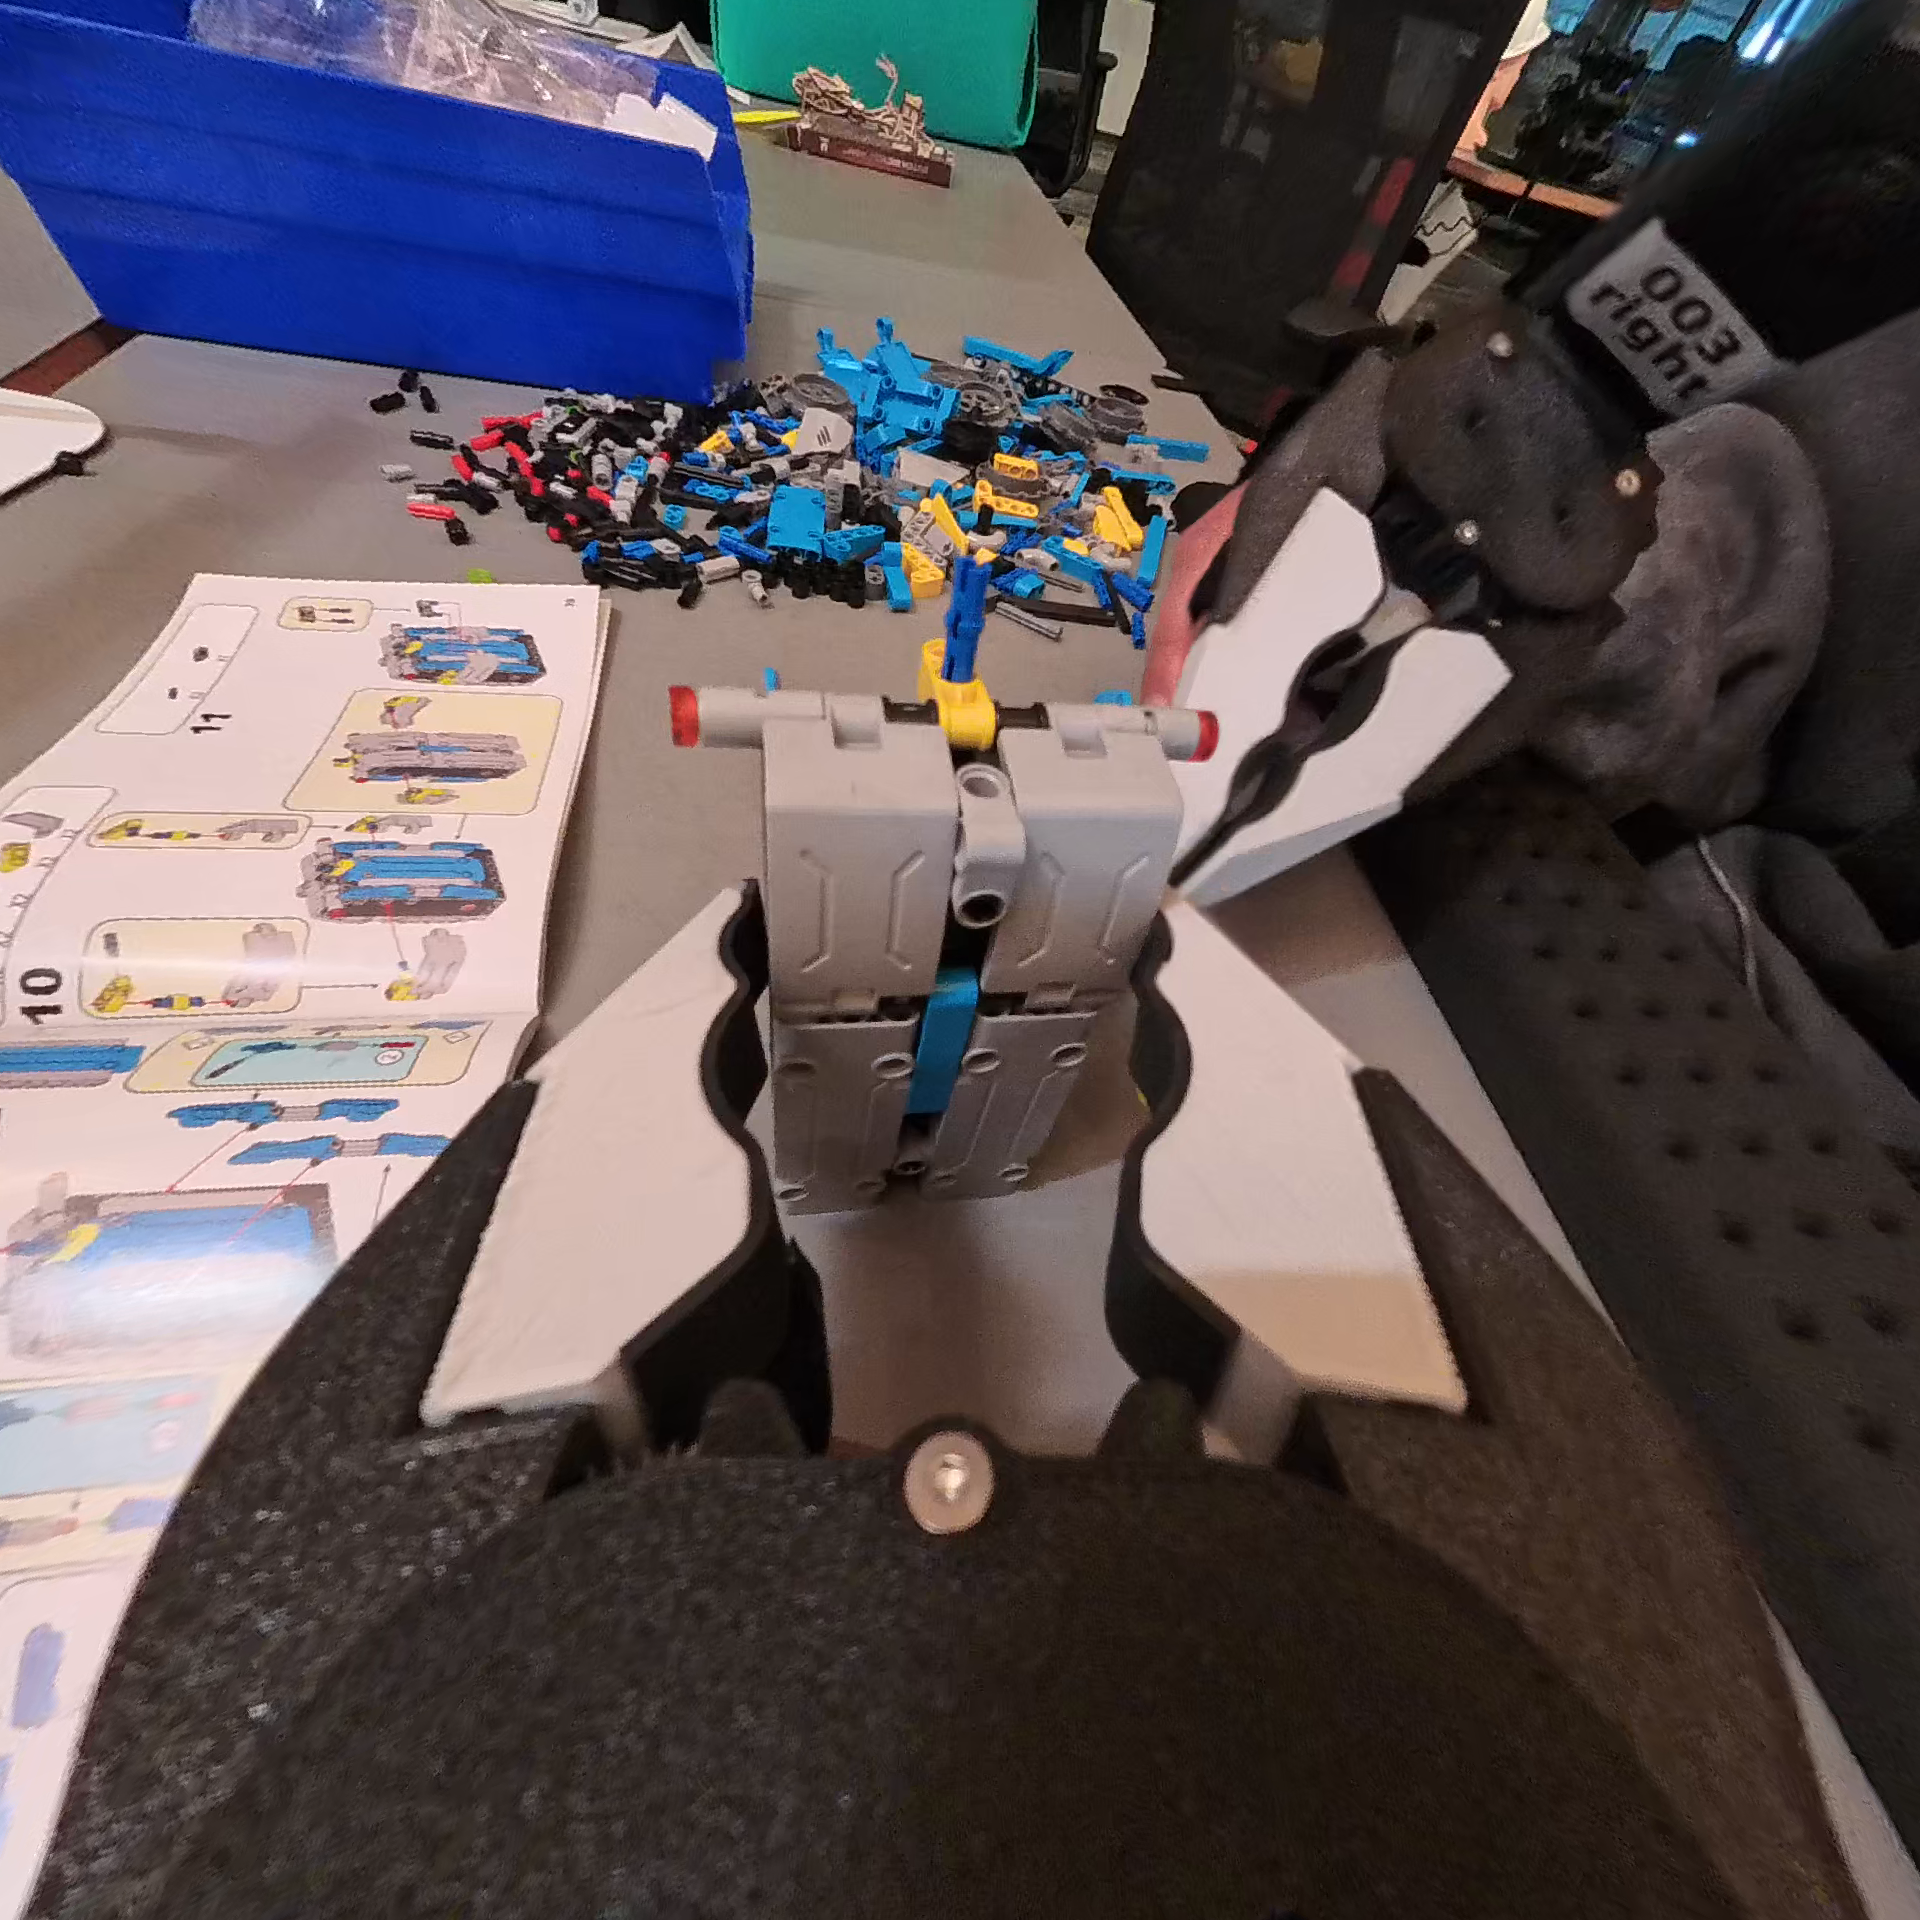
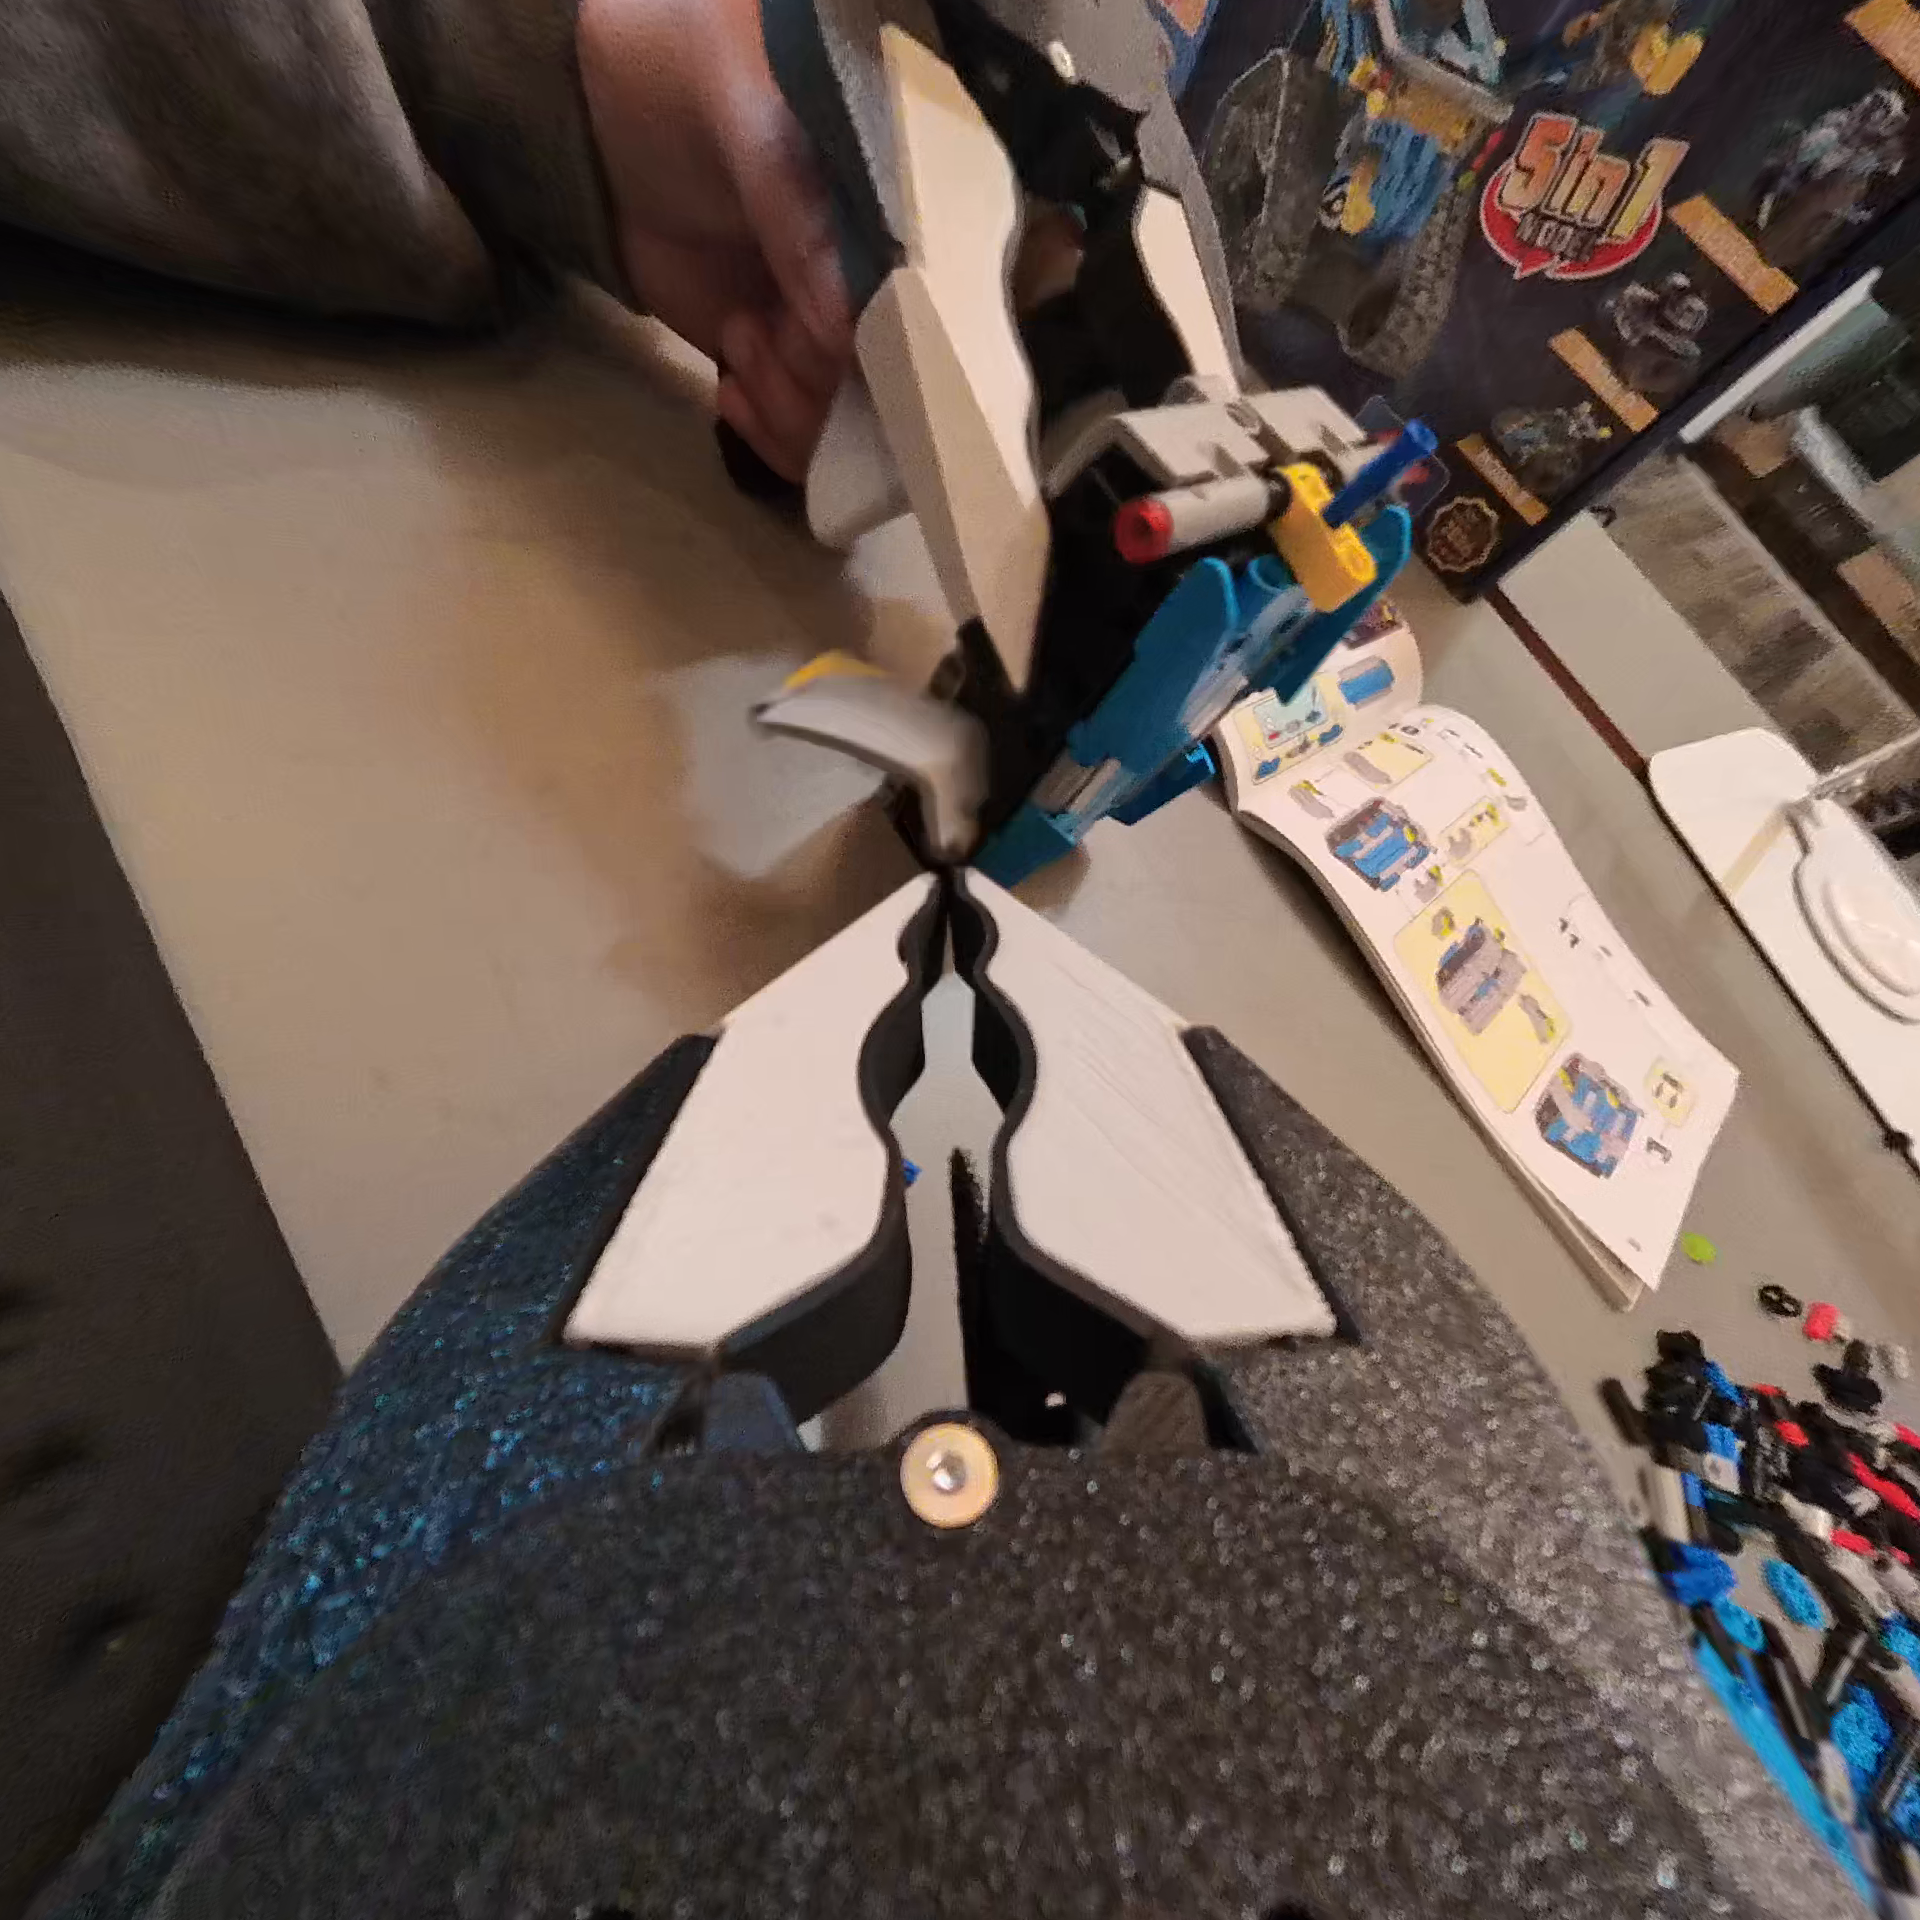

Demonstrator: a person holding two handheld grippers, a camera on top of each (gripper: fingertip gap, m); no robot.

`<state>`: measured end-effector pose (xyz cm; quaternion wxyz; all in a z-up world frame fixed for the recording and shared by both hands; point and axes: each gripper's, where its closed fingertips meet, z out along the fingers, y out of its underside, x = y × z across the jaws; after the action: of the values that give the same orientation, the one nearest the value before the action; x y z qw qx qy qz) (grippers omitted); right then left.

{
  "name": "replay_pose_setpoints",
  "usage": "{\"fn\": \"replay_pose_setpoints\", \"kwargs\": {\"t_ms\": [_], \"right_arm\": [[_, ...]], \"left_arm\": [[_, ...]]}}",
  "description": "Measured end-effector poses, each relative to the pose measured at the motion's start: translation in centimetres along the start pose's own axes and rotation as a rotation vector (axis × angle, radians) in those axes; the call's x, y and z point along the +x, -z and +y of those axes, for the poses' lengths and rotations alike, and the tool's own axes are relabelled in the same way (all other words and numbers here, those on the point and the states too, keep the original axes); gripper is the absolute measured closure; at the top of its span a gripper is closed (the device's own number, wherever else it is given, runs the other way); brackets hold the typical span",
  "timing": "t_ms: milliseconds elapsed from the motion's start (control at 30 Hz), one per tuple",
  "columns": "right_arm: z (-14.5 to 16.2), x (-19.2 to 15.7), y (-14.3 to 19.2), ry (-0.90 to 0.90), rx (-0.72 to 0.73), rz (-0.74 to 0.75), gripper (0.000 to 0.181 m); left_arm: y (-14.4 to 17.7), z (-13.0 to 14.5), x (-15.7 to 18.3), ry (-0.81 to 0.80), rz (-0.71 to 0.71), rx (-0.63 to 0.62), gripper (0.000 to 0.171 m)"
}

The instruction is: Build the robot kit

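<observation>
My left gripper [image 1: 951, 935] is shut on a grey brick assembly [image 1: 883, 883] and holds it upright above the grey table [image 1: 665, 831]. The assembly has a blue beam [image 1: 945, 1049] down its middle. Across its top runs a grey axle with red ends [image 1: 727, 715], carrying a yellow connector [image 1: 966, 712] and a blue pin [image 1: 966, 613]. My right gripper [image 2: 951, 883] is shut and empty, its tips at the assembly's lower corner [image 2: 1143, 707], next to a curved grey piece [image 2: 883, 727]. It also shows in the left wrist view [image 1: 1195, 873], against the assembly's right side.
A pile of loose blue, black, grey, yellow and red pieces [image 1: 852, 488] lies beyond the assembly. A blue bin [image 1: 395, 239] stands at the back left. An open instruction booklet [image 1: 312, 831] lies on the left. The set's box [image 2: 1558, 260] stands behind. The table edge runs along the right. One gripper's finger ends stand about 5 cm off the other's.
</observation>
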<state>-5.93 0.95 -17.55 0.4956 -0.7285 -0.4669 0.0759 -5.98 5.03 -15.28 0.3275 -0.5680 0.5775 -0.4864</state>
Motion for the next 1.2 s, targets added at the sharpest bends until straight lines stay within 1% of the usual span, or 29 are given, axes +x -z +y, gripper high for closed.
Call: {"fn": "replay_pose_setpoints", "kwargs": {"t_ms": [33,67,133,167,200,233,300,367,400,433,467,500,533,567,600,667,733,767,800,833,900,933,967,1000,1033,1067,1100,1133,1200], "right_arm": [[0.1,0.3,0.1,-0.026,-0.001,0.001,0.181],[0.2,0.5,0.2,-0.067,0.008,-0.022,0.175],[0.3,0.6,0.1,-0.237,0.019,-0.117,0.14],[0.4,0.1,-0.1,-0.33,0.013,-0.197,0.133],[0.3,-0.8,-0.1,-0.391,0.009,-0.296,0.138],[0.1,-1.5,-0.1,-0.43,0.002,-0.356,0.137],[-0.4,-2.5,-0.4,-0.486,-0.055,-0.392,0.135],[-1.5,-4.6,-0.8,-0.511,-0.107,-0.436,0.133],[-2.4,-5.7,-1.1,-0.513,-0.107,-0.441,0.133],[-3.1,-6.8,-1.6,-0.503,-0.114,-0.428,0.135],[-2.7,-7.3,-2.4,-0.484,-0.169,-0.373,0.138],[-1.8,-7.3,-3.3,-0.442,-0.238,-0.306,0.138],[-1.2,-6.8,-4.0,-0.404,-0.266,-0.242,0.14],[-1.0,-6.3,-4.5,-0.408,-0.274,-0.21,0.146],[-1.1,-6.1,-4.8,-0.45,-0.277,-0.22,0.146],[-1.9,-5.8,-5.4,-0.508,-0.251,-0.253,0.157],[-0.3,-6.0,-5.9,-0.451,-0.35,-0.238,0.158],[-0.6,-5.9,-5.8,-0.427,-0.334,-0.228,0.173],[-0.7,-5.7,-5.6,-0.404,-0.332,-0.217,0.174],[-1.1,-5.1,-5.2,-0.375,-0.3,-0.187,0.174],[-3.0,-3.6,-4.0,-0.303,-0.16,-0.119,0.174],[-3.8,-3.0,-3.3,-0.28,-0.102,-0.088,0.174],[-5.1,-2.9,-2.6,-0.259,-0.01,-0.094,0.174],[-6.2,-2.8,-1.8,-0.242,0.078,-0.091,0.174],[-6.3,-2.3,-1.5,-0.243,0.089,-0.05,0.174],[-6.6,-2.5,-1.3,-0.236,0.109,-0.056,0.174],[-7.5,-3.0,-1.0,-0.226,0.172,-0.079,0.174],[-7.8,-2.8,-0.7,-0.227,0.202,-0.056,0.174],[-8.4,-2.6,0.0,-0.214,0.251,-0.046,0.174]], "left_arm": [[0.0,0.0,0.1,-0.005,0.003,0.0,0.101],[0.0,0.0,0.1,-0.007,0.002,-0.001,0.101],[0.0,0.0,0.1,-0.008,-0.001,-0.001,0.101],[0.0,0.0,0.1,-0.007,0.0,-0.001,0.101],[0.0,0.0,0.1,-0.005,0.003,-0.001,0.101],[0.0,0.0,0.1,-0.003,0.004,-0.001,0.101],[0.0,0.0,0.0,0.007,0.001,0.001,0.101],[0.0,0.0,-0.1,0.007,-0.009,0.005,0.101],[0.1,-0.1,-0.3,0.006,-0.024,0.007,0.099],[0.2,-0.1,-0.4,0.009,-0.037,0.01,0.097],[0.4,-0.1,-0.5,0.015,-0.044,0.011,0.095],[0.6,-0.1,-0.6,0.022,-0.055,0.01,0.094],[1.0,-0.1,-0.6,0.03,-0.064,0.012,0.094],[1.4,-0.2,-0.6,0.039,-0.073,0.02,0.094],[2.0,-0.3,-0.7,0.05,-0.088,0.028,0.094],[3.4,-0.4,-0.7,0.077,-0.116,0.041,0.094],[4.6,0.0,-0.4,0.107,-0.131,0.037,0.097],[5.1,0.7,-0.1,0.117,-0.136,0.016,0.1],[5.6,1.6,0.2,0.124,-0.15,-0.013,0.103],[6.0,2.4,0.6,0.126,-0.155,-0.037,0.104],[6.3,3.3,2.8,0.141,-0.092,-0.051,0.114],[6.3,3.4,4.5,0.166,-0.019,-0.043,0.113],[6.2,3.0,6.2,0.191,0.058,-0.018,0.113],[6.1,2.4,7.3,0.204,0.093,0.021,0.113],[5.7,1.9,7.7,0.202,0.092,0.048,0.114],[5.2,1.8,8.0,0.184,0.078,0.048,0.121],[4.7,1.9,8.2,0.154,0.062,0.033,0.14],[4.4,1.8,8.5,0.128,0.053,0.028,0.155],[4.6,0.8,9.1,0.156,0.088,0.098,0.16]]}}
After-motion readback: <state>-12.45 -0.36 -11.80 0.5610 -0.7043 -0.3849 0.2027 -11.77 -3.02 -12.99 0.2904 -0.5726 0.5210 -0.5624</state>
